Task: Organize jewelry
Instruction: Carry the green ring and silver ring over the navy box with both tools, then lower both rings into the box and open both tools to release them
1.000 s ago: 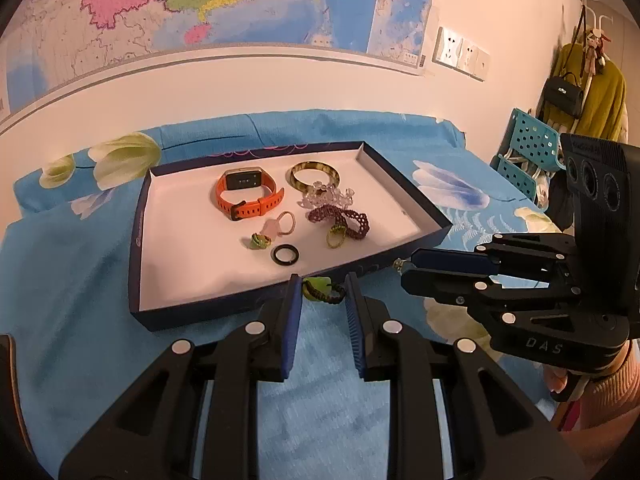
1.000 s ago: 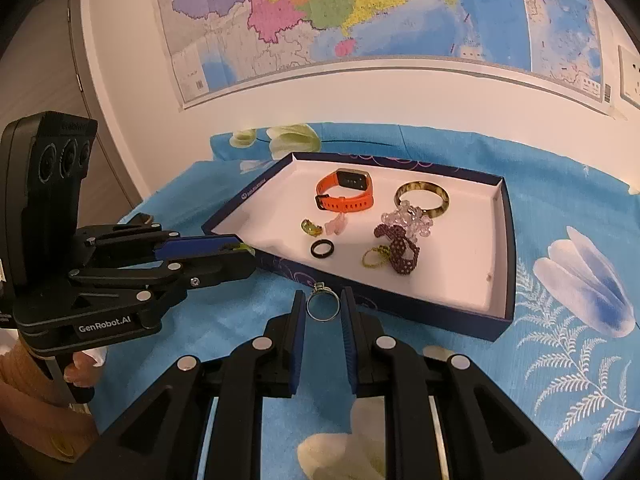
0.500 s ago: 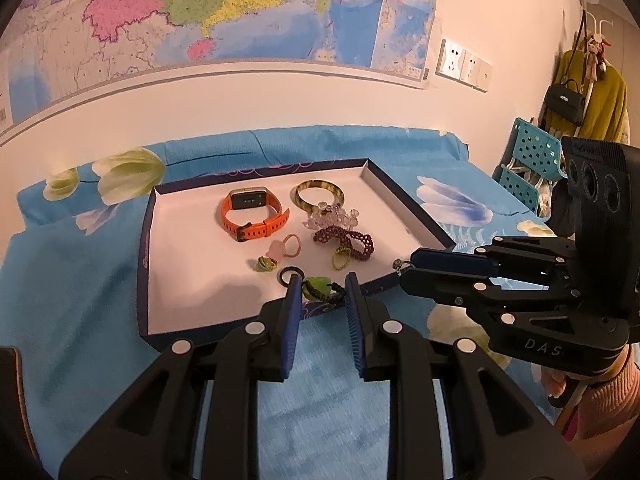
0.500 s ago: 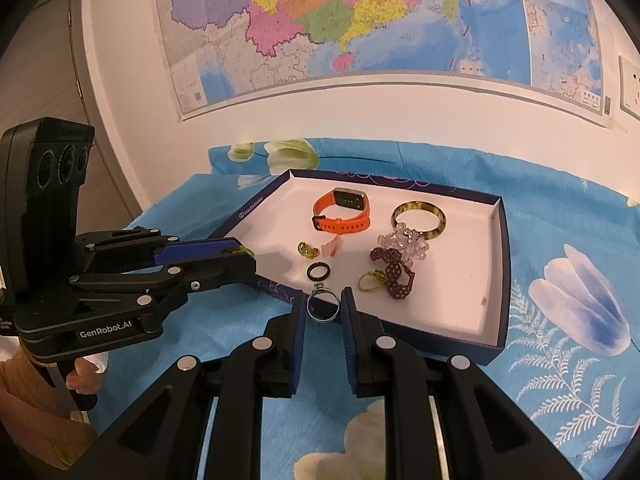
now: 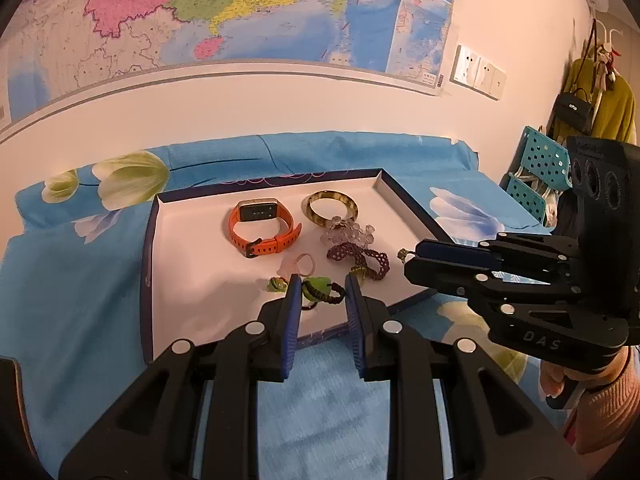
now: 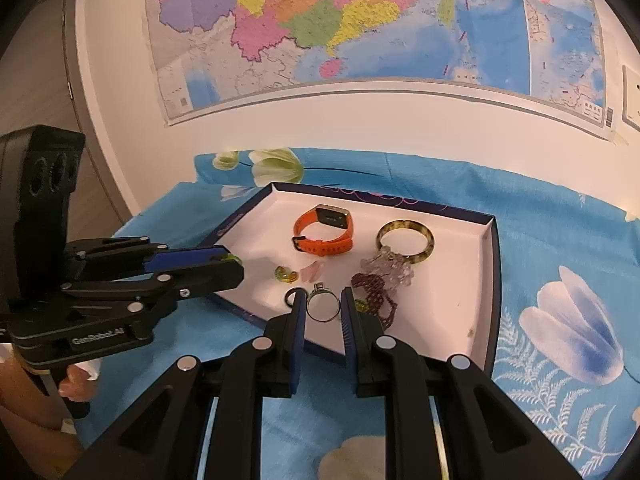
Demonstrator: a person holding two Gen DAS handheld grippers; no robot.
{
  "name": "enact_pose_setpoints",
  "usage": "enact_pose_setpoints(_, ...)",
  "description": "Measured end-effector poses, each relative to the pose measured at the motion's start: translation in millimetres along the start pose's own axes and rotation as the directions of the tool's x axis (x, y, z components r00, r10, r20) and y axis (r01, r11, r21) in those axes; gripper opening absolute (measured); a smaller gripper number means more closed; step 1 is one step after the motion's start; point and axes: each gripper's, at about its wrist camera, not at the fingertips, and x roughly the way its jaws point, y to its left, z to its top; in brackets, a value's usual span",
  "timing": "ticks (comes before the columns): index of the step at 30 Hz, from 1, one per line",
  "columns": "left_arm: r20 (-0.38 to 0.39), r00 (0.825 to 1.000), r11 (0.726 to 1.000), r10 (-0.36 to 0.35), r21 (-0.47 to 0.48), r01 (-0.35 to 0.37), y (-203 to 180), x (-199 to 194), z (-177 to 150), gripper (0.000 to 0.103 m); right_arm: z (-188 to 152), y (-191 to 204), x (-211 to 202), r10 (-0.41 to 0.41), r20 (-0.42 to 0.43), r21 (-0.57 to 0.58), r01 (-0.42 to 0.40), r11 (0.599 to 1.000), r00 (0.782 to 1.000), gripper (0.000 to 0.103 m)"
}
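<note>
While both pieces hang over the near part of the tray (image 5: 149,240), the sound way to finish is to lower each to the white floor, then part the jaws slowly so nothing rolls onto pieces already there. The left gripper (image 5: 320,294) is closed on a green bead bracelet (image 5: 320,290) with a dark woven cord. The right gripper (image 6: 323,306) is closed on a silver ring (image 6: 322,307), a thin bright band with a small setting on top. An orange watch (image 5: 262,228) and amber bangle (image 5: 332,208) lie farther in.
</note>
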Motion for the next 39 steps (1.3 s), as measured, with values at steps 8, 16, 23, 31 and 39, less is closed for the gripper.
enact_pose_setpoints(8, 0.001, 1.0, 1.0, 0.021, 0.008, -0.021, 3, 8, 6, 0.022, 6, -5, 7, -0.003, 0.006, 0.003, 0.003, 1.0, 1.0, 0.016)
enact_pose_setpoints(16, -0.001, 1.0, 1.0, 0.028, 0.009, -0.028, 6, 14, 10, 0.022, 8, -6, 8, -0.005, 0.004, 0.0, 0.005, 1.0, 1.0, 0.016)
enact_pose_setpoints(23, -0.01, 0.999, 0.999, 0.037, 0.012, -0.037, 10, 20, 14, 0.022, 11, -8, 12, -0.009, -0.001, 0.004, 0.009, 1.0, 1.0, 0.016)
enact_pose_setpoints(31, -0.028, 0.998, 0.998, 0.055, 0.013, -0.055, 14, 33, 16, 0.022, 16, -13, 21, -0.009, -0.018, 0.014, 0.009, 1.0, 1.0, 0.016)
enact_pose_setpoints(39, -0.043, 0.997, 0.998, 0.063, 0.009, -0.063, 18, 41, 17, 0.022, 19, -15, 27, -0.005, -0.026, 0.018, 0.006, 1.0, 1.0, 0.016)
